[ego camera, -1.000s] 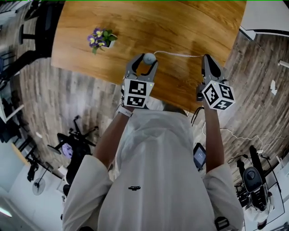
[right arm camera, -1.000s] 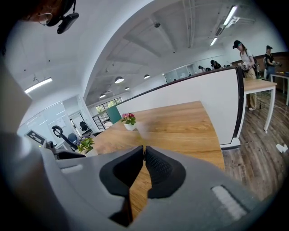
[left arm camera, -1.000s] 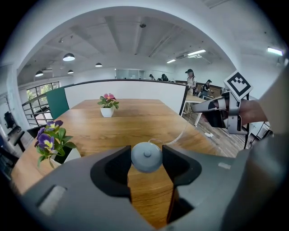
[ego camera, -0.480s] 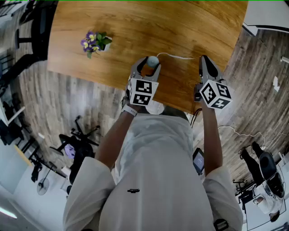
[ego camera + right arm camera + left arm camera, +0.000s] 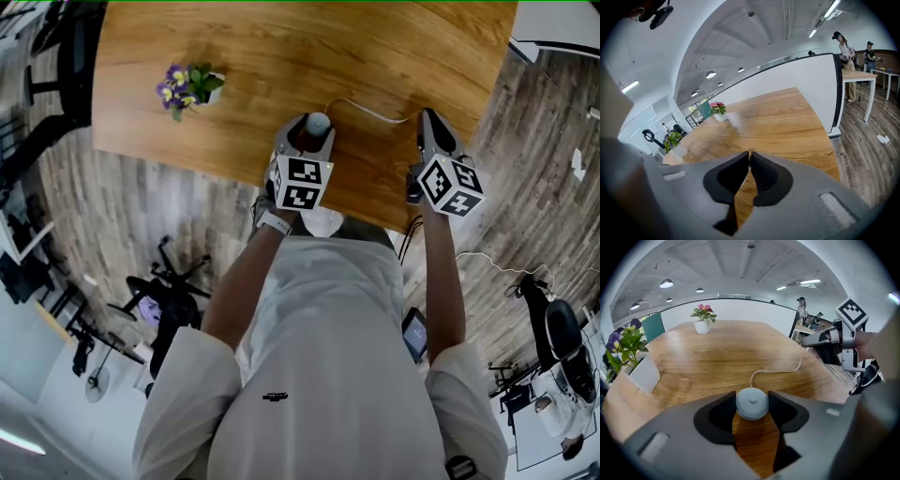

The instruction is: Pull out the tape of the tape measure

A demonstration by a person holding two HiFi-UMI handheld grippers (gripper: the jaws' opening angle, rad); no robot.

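My left claw [image 5: 309, 136] gripped the round tape measure [image 5: 752, 403] by its sides, anchoring it at the desk [image 5: 281, 56]'s near edge. Its slack tape [image 5: 370, 111] ran toward 3 o'clock to my right claw [image 5: 749, 157], apparently pinched shut on the free end for pulling.
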